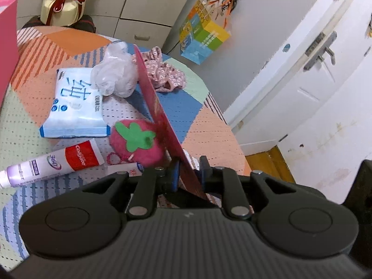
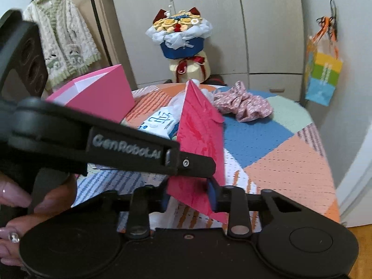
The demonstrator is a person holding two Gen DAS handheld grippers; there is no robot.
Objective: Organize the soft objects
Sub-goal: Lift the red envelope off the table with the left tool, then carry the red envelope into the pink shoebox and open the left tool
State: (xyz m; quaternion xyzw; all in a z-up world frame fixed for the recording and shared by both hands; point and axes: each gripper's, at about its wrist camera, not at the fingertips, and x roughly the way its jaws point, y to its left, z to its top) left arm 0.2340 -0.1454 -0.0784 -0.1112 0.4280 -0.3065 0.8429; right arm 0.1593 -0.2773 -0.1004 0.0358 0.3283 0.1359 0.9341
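Observation:
A flat red paper bag (image 1: pixel 153 97) stands on edge above the patchwork cover (image 2: pixel 290 158). It runs between the jaws of my left gripper (image 1: pixel 189 173): it lies against the left pad, a thin gap shows at the right pad, so this gripper is open. My right gripper (image 2: pixel 188 196) is shut on the lower corner of the red paper bag (image 2: pixel 200 139), just under the left gripper's finger (image 2: pixel 197 164). On the cover lie a strawberry plush (image 1: pixel 139 141), a wipes pack (image 1: pixel 74 107), a toothpaste tube (image 1: pixel 53 162), a crumpled plastic bag (image 1: pixel 116 74) and a pink floral cloth (image 2: pixel 244 104).
An open pink paper bag (image 2: pixel 100 93) stands at the cover's far left. A bouquet (image 2: pixel 179 37) sits behind the cover, against the wardrobe. A colourful bag (image 2: pixel 323 79) hangs on the right wall. A person's fingers (image 2: pixel 14 200) hold the left gripper's handle.

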